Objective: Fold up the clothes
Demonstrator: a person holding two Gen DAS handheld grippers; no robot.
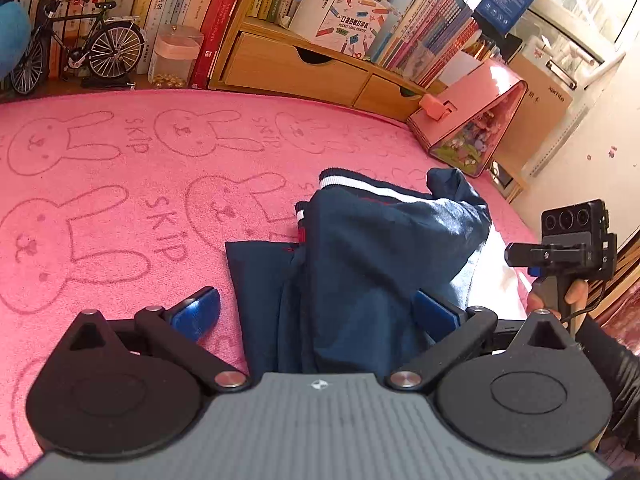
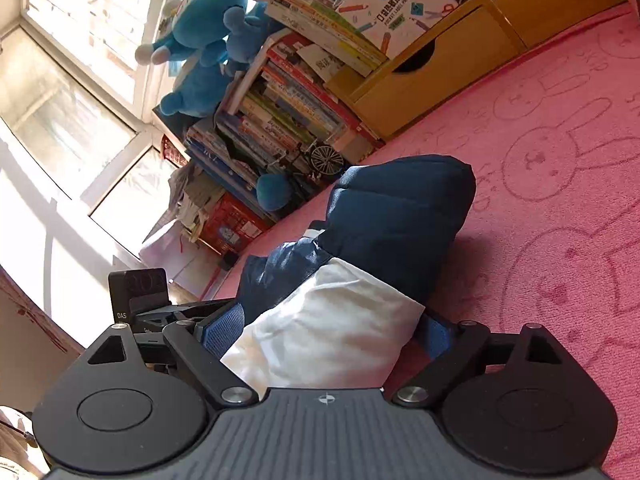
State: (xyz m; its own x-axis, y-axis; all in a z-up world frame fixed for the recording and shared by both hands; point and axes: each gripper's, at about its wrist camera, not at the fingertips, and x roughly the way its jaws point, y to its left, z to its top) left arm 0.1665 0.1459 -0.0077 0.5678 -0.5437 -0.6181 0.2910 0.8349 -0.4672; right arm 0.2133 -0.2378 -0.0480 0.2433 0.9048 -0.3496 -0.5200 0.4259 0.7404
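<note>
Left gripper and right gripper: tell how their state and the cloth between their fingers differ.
The left gripper stands wide, navy cloth between its fingers; the right gripper stands wide around white cloth. The left views the mat level; the right is rolled sideways. Both are over the same garment on the pink mat.

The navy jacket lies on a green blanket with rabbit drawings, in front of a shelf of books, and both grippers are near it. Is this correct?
Not quite: the blanket is pink, not green, as the left wrist view shows. The rest holds: the navy jacket lies on it in front of the books, with the left gripper and right gripper near it.
</note>
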